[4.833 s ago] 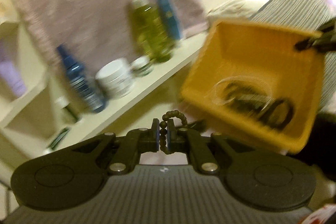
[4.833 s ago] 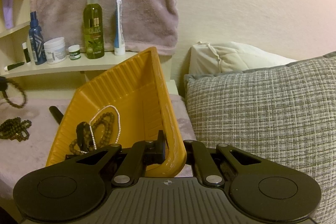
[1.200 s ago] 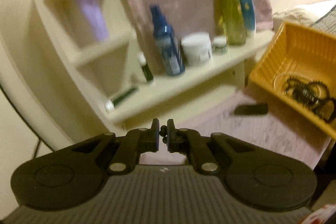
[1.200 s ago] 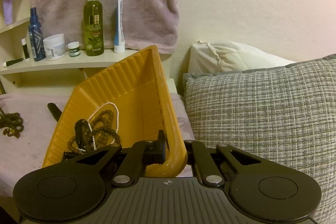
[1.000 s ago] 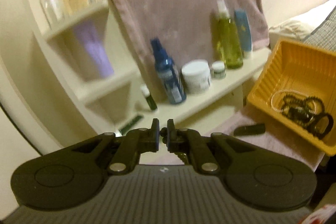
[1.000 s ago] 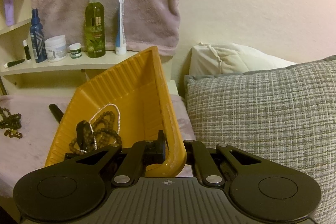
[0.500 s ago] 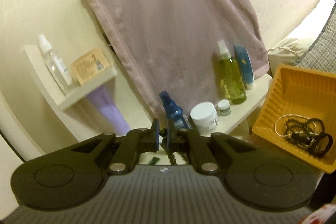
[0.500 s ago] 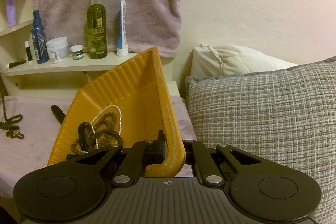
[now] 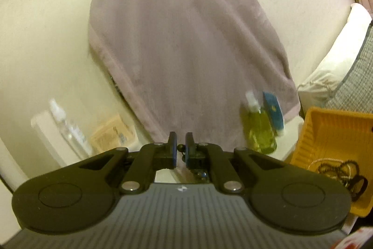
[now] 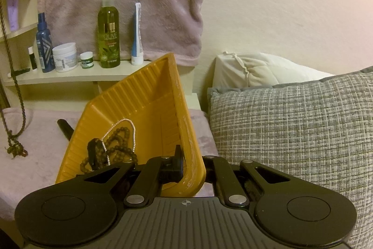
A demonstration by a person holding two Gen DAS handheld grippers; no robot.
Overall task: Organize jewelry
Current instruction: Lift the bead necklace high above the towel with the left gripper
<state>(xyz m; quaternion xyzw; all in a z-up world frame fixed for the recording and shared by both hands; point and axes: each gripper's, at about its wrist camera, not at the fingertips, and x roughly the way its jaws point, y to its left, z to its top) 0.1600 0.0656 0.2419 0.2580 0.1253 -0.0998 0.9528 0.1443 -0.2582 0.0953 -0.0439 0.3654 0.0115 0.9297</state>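
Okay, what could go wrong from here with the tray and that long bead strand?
The left hand-held gripper pinches the bead strand by a few beads; its low end trails on the pink cloth and might snag or slip. The right hand-held gripper tilts the yellow tray by its rim, so the jewelry inside may slide out.

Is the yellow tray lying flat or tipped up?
Tipped up. The right gripper pinches the yellow tray rim, raising one side, and the necklaces sit low.
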